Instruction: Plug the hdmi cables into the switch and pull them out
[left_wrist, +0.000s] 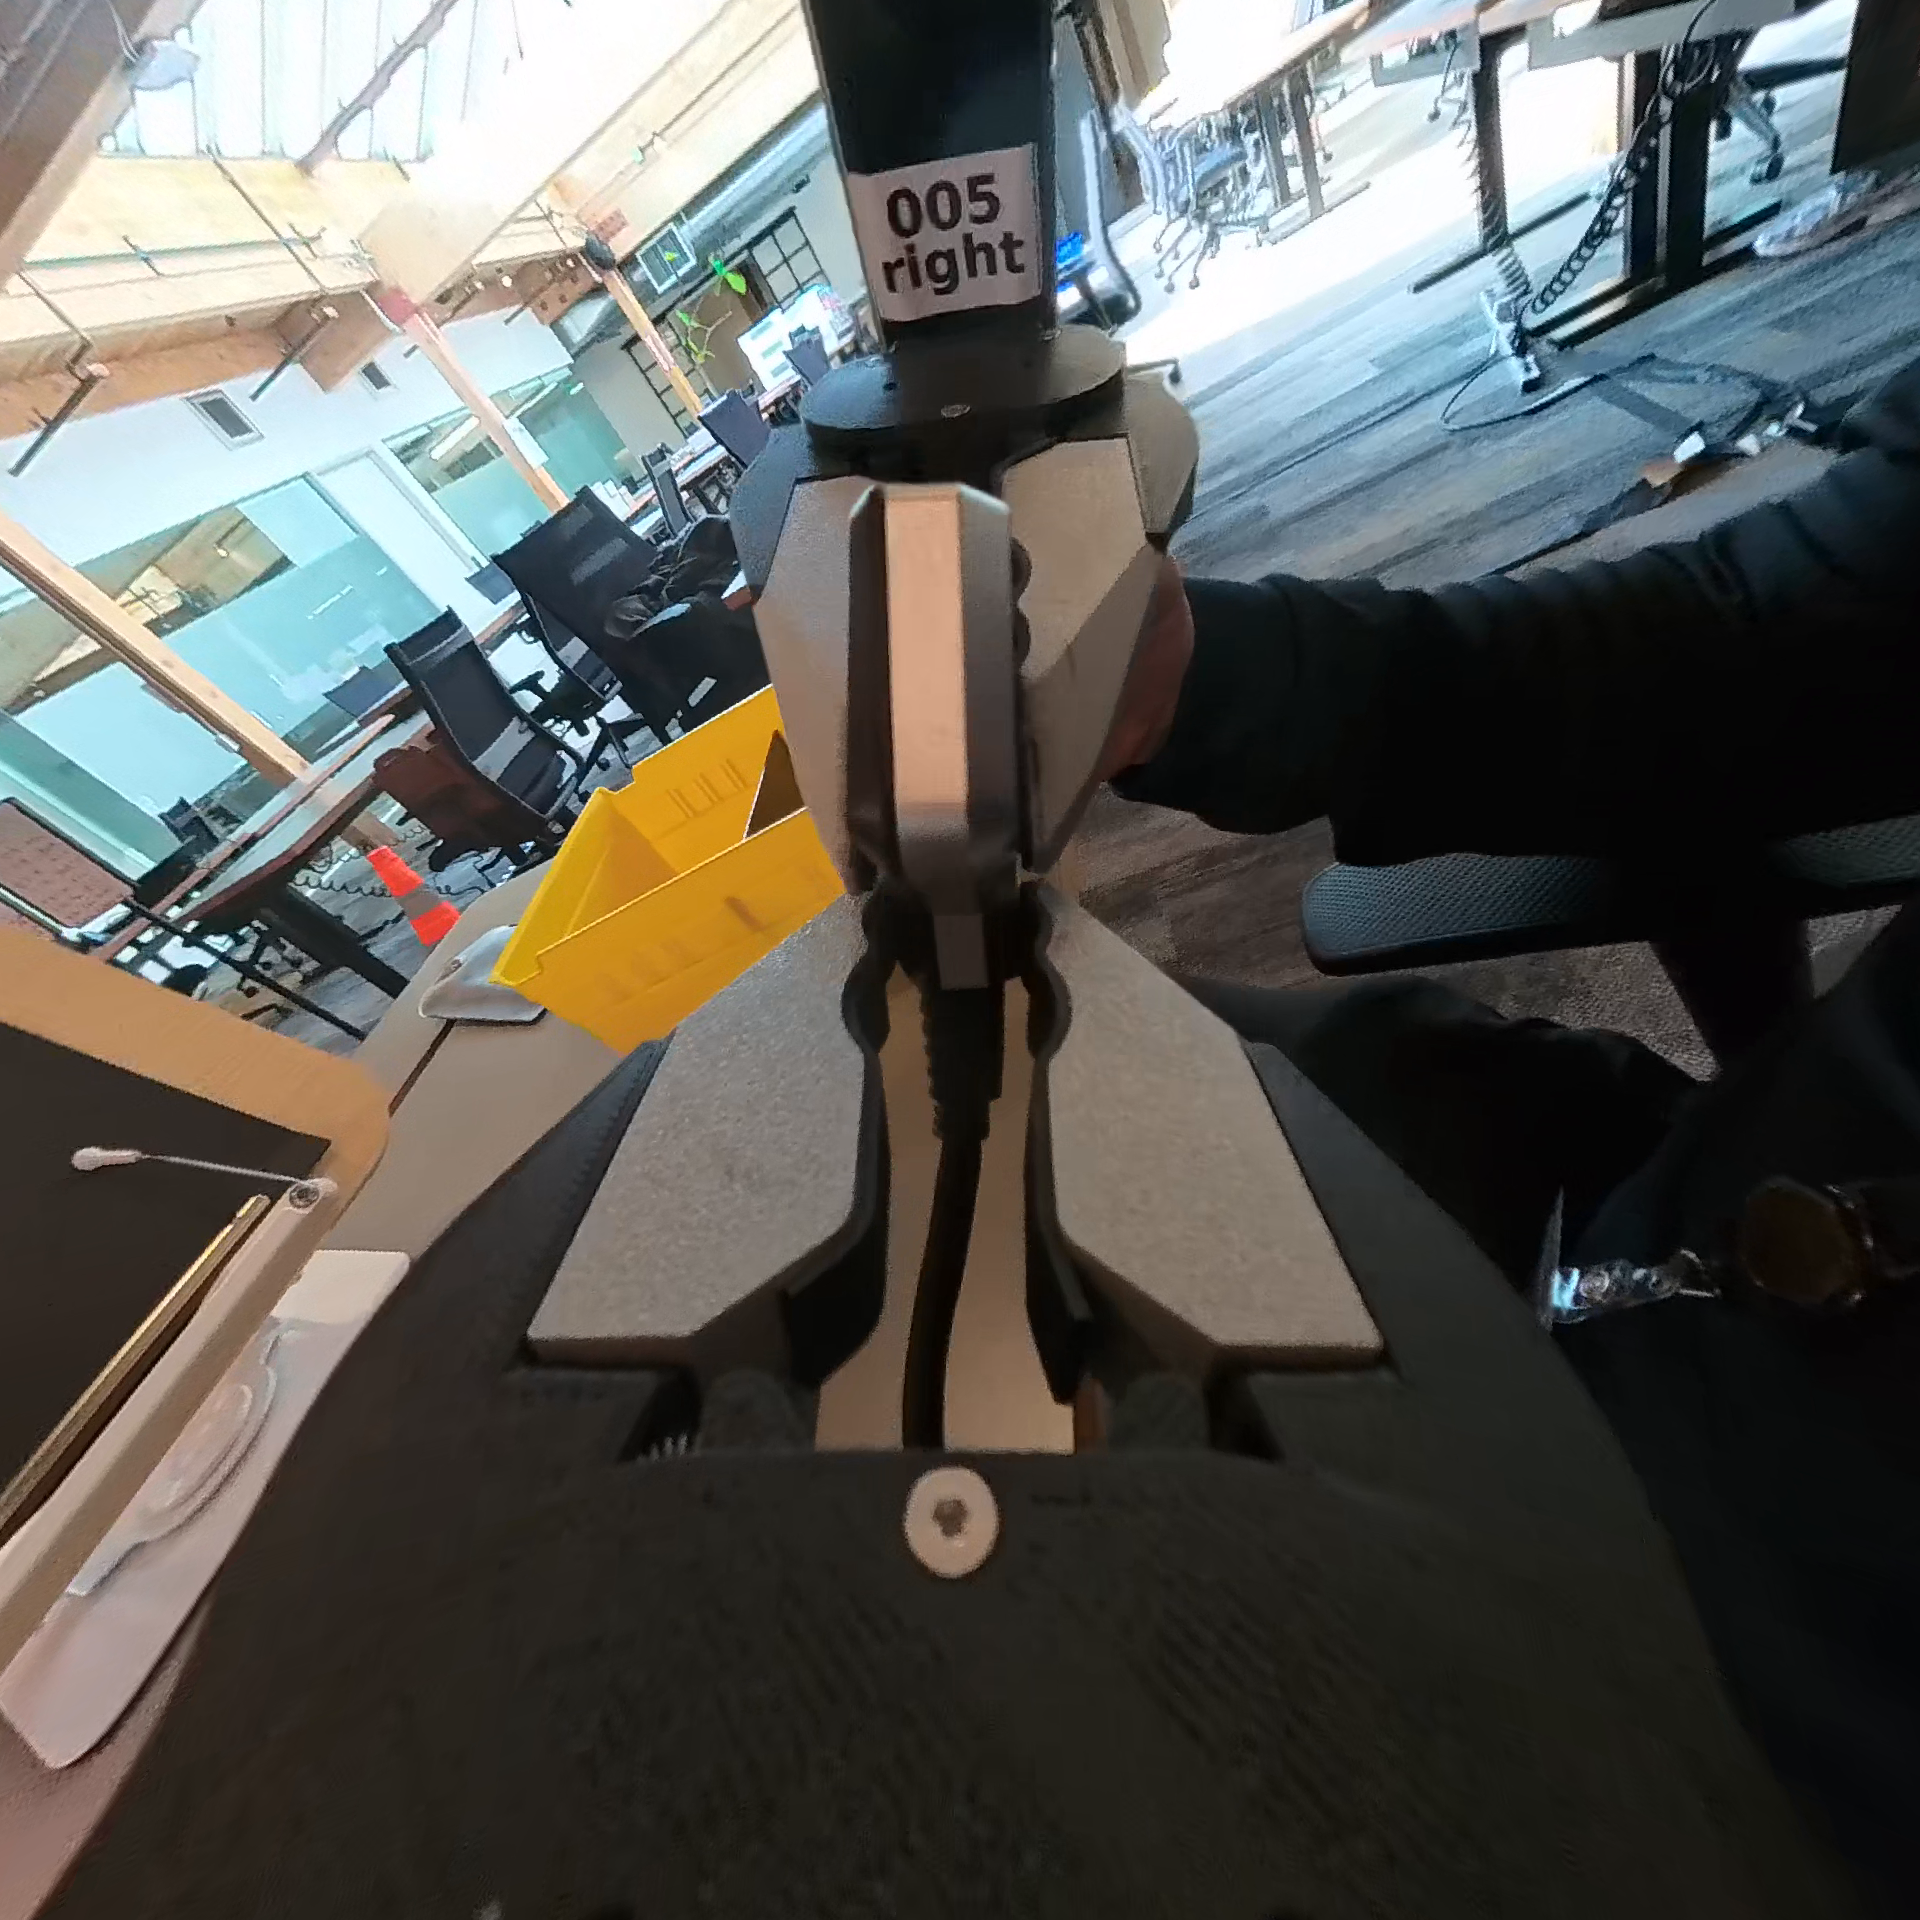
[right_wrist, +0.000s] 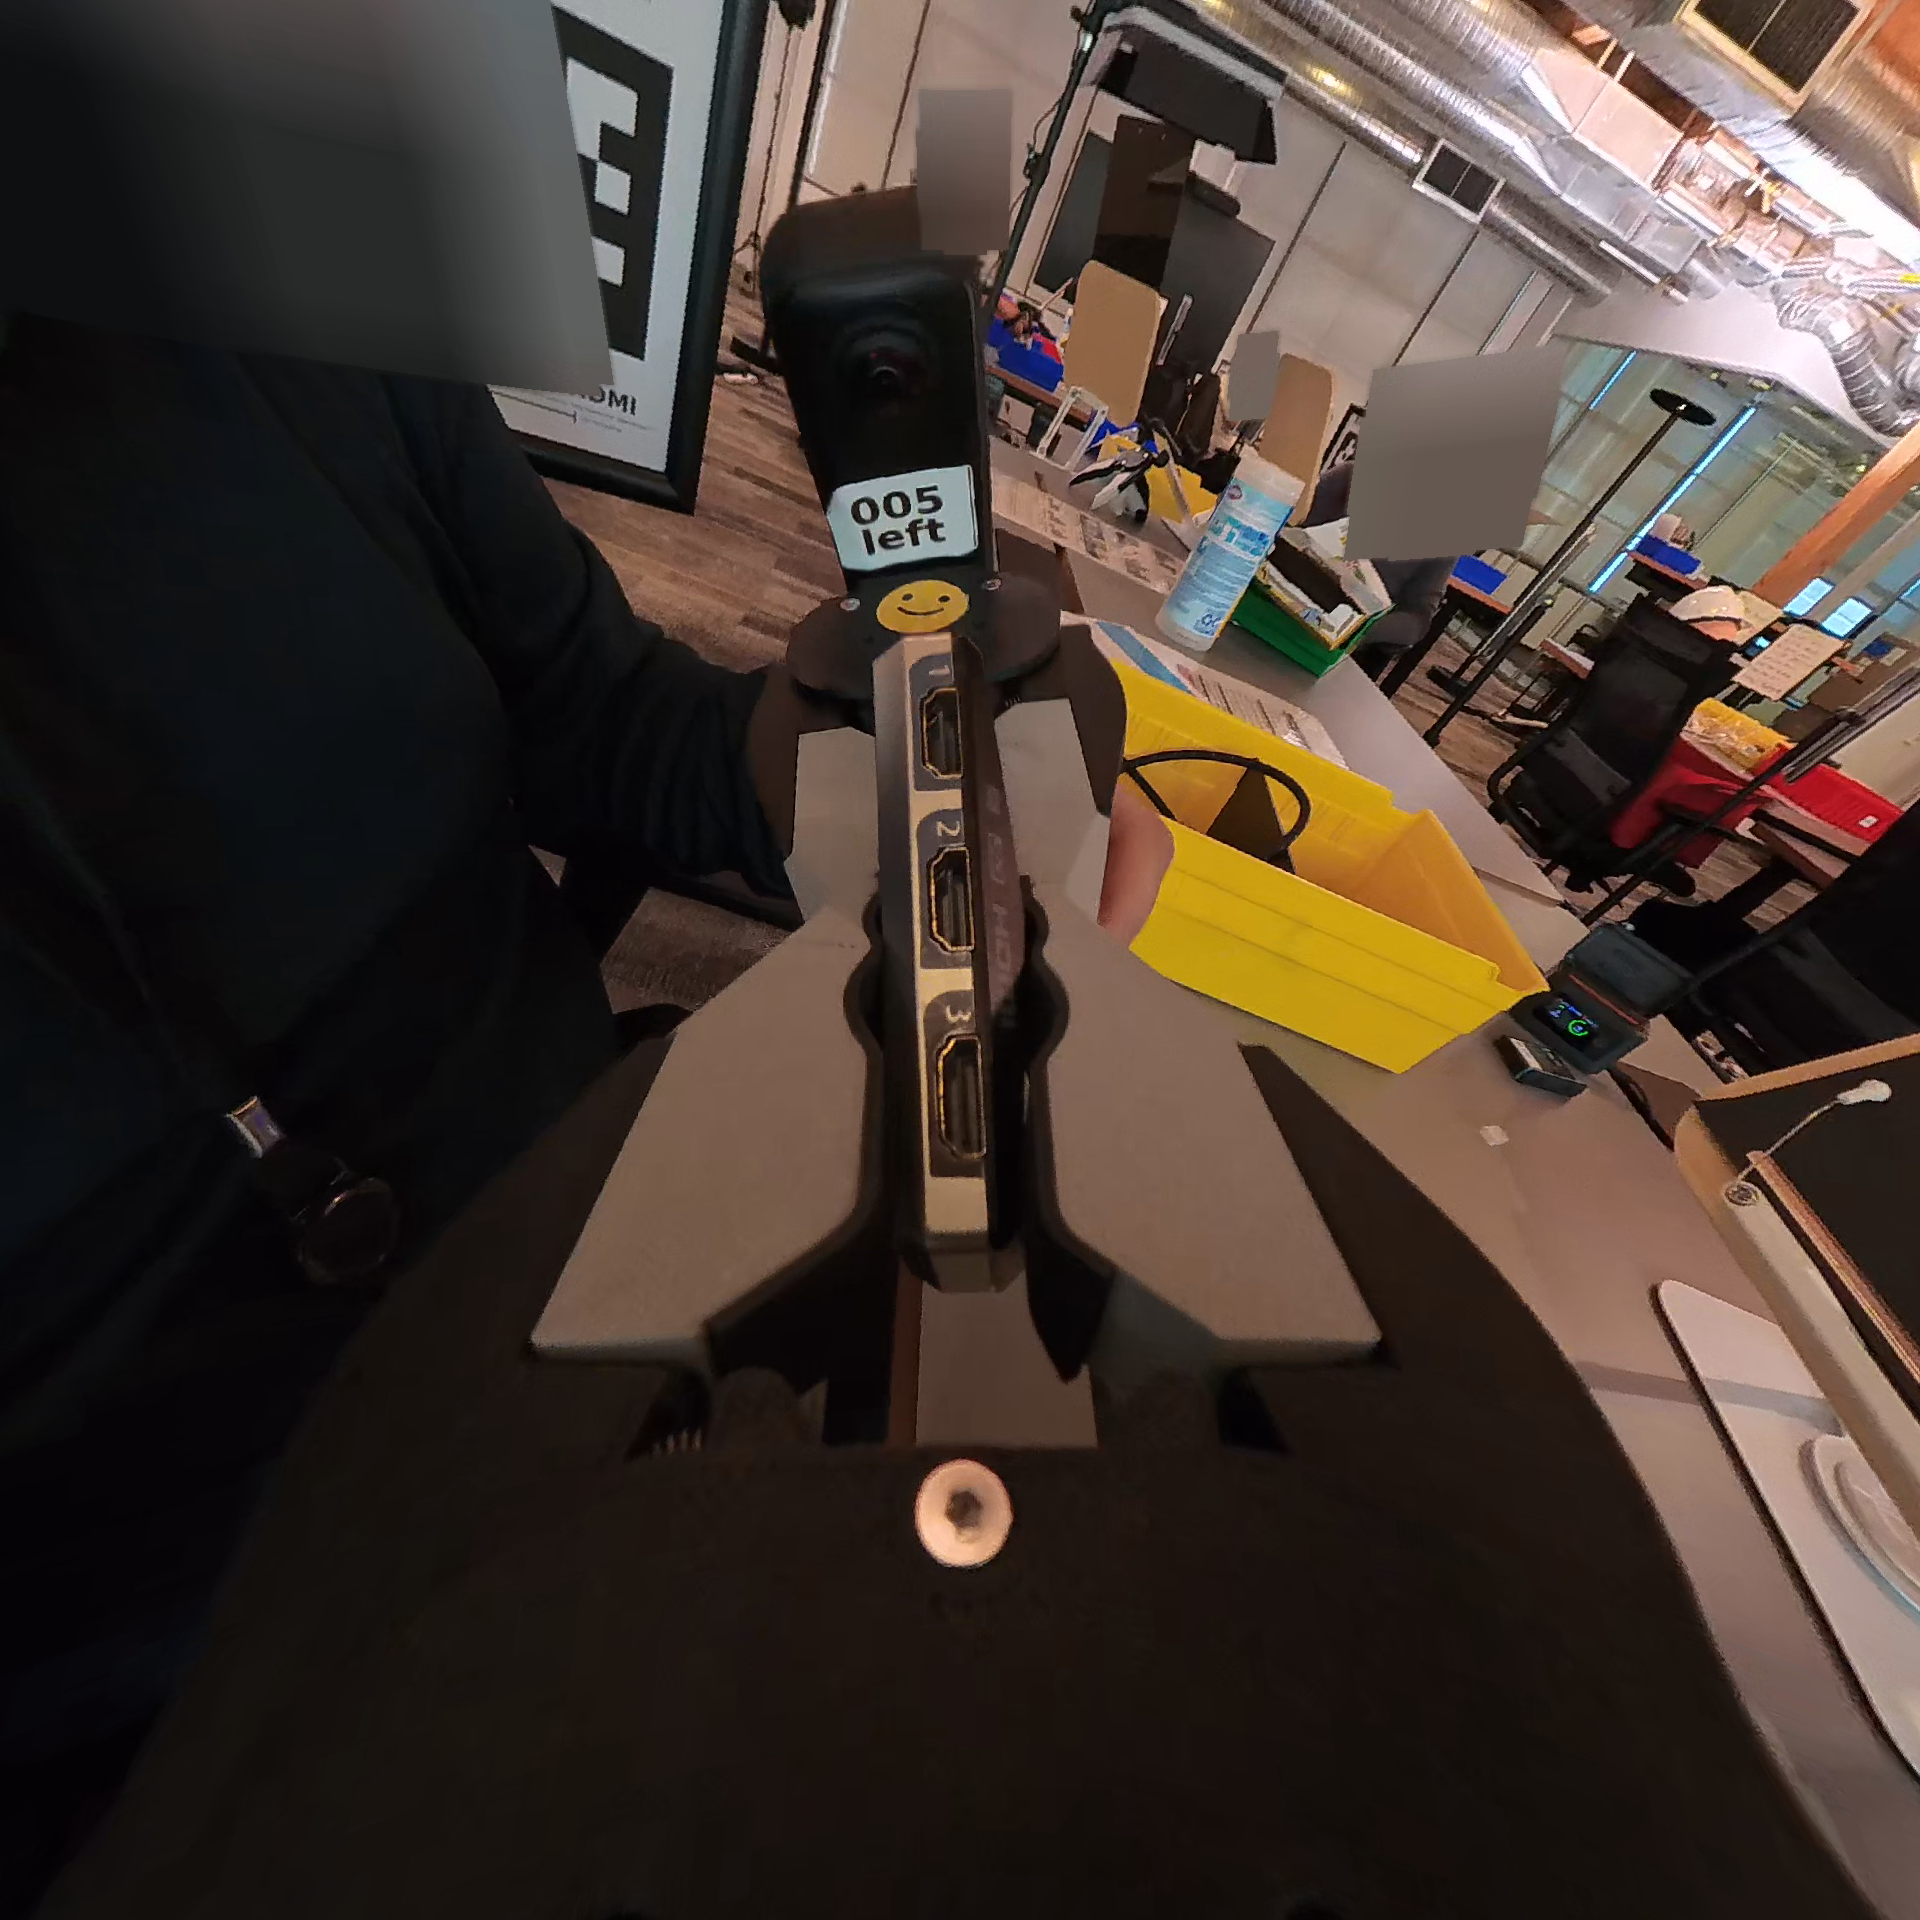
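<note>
Grey table (right_wrist: 1621, 1226), yellow bin (right_wrist: 1320, 914), open office with desks, chairs

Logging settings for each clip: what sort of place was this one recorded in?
Most likely an open-plan office or lab workspace: rows of desks with black office chairs, a yellow parts bin on the grey worktable, and exposed ceiling ducts.

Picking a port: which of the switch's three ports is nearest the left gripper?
The top port, under the yellow smiley sticker; the others sit lower, nearer the camera.
</note>
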